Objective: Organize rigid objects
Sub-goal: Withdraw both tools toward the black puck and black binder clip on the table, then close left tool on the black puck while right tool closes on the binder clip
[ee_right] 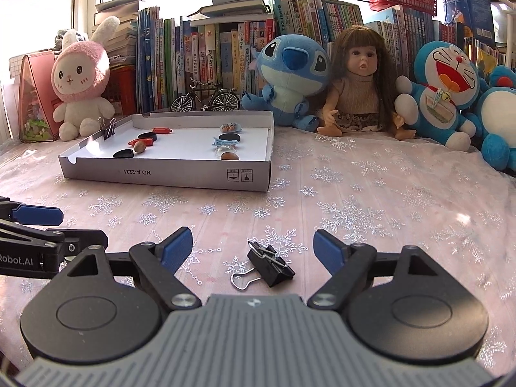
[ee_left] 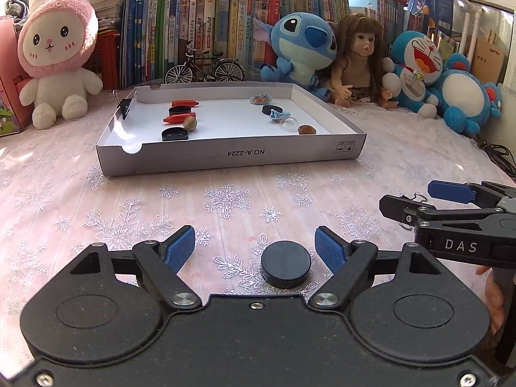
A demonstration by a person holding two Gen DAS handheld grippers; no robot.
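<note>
**Both grippers low over the table, nothing held**

I have the left gripper (ee_left: 254,246) down near the table (ee_left: 225,187), its blue fingers (ee_left: 180,250) spread wide. A black round cap (ee_left: 286,267) lies flat on the snowflake cloth between them, nearer the right-hand finger, and I see no contact with either pad.

My right gripper (ee_right: 253,248) is also wide open and empty. A black binder clip (ee_right: 270,266) lies on the cloth between its fingers (ee_right: 329,251), one wire handle folded out toward me, untouched by the pads.

Farther back sits the shallow white box (ee_left: 232,156). Inside it I can make out black caps (ee_left: 175,134), red pieces (ee_left: 179,118), two nuts (ee_left: 190,123), a blue hair clip (ee_left: 278,115), a clear dome (ee_left: 288,125), and another binder clip (ee_left: 123,106) clamped on the left wall. Plush toys (ee_left: 51,64) and a doll (ee_left: 358,61) line the books behind.
</note>
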